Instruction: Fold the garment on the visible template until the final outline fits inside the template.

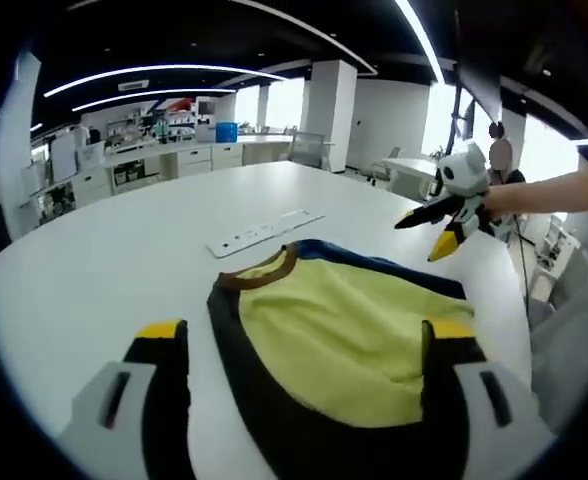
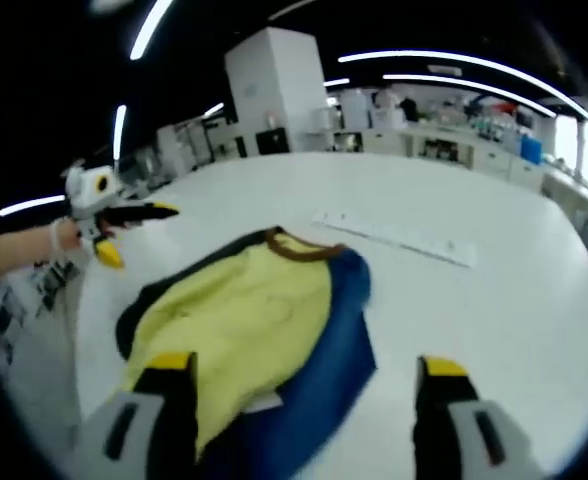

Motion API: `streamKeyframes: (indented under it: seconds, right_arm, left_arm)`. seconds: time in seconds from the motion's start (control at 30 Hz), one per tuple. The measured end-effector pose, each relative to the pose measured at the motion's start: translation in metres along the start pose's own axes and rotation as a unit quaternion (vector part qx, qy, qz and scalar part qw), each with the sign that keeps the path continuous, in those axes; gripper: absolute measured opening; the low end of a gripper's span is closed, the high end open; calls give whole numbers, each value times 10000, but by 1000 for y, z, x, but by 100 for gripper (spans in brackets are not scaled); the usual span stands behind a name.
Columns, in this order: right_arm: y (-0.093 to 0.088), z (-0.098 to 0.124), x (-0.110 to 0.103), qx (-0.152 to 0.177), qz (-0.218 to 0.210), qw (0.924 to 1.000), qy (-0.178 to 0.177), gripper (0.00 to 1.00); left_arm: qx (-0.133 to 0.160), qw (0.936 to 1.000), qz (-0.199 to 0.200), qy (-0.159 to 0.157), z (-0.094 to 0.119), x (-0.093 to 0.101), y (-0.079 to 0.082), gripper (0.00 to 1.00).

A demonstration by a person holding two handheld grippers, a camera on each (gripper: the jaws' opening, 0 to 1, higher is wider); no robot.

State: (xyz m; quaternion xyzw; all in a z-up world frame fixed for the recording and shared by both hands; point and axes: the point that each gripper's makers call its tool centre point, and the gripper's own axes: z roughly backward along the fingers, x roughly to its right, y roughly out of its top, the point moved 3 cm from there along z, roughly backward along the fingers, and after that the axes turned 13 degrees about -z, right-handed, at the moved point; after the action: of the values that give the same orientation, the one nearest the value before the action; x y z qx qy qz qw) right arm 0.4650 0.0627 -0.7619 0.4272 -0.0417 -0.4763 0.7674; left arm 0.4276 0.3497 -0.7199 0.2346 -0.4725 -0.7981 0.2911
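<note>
A yellow garment [image 1: 344, 330] with dark blue sides and a brown collar [image 1: 264, 270] lies crumpled on the white table [image 1: 104, 270]. My left gripper [image 1: 304, 335] stands open over its near edge, the jaws wide apart and holding nothing. The right gripper [image 1: 444, 215], held by a hand, hovers beyond the garment's far right. In the right gripper view the garment [image 2: 244, 310] shows a blue side [image 2: 339, 350] folded over. My right gripper [image 2: 306, 368] is open above that near edge. The left gripper [image 2: 114, 215] hangs at the left, off the cloth.
A long white strip [image 1: 264, 232] lies on the table past the collar, also seen as the strip [image 2: 394, 238] in the right gripper view. A person's arm [image 1: 554, 190] reaches in from the right. Desks, cabinets and a white pillar [image 2: 274, 90] stand behind the table.
</note>
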Motion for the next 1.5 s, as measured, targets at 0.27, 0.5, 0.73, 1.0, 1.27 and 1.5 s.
streamKeyframes:
  seconds: [0.27,0.5,0.73,1.0,1.27,1.5]
  right_arm:
    - [-24,25,-2,56,-142,9998,-83,87]
    - [-43,44,-7,89,-223,9996,-162,85]
    - [-61,52,-6,67,-338,9991,-235,82]
    - [-75,53,-4,-76,-372,9989,-275,70]
    - [-102,48,-11,-295,-560,9976,-277,48]
    - [-112,39,-6,-337,-819,9955,-342,17]
  left_arm:
    - [0,10000,-32,5,23,28,-6,91]
    - [-19,10000,7,63,43,44,-15,90]
    - [59,9996,172,220,69,47,-22,88]
    - [164,9991,236,327,77,51,-16,87]
    - [202,9987,329,318,79,55,-20,86]
    - [193,9984,392,350,84,51,-27,86]
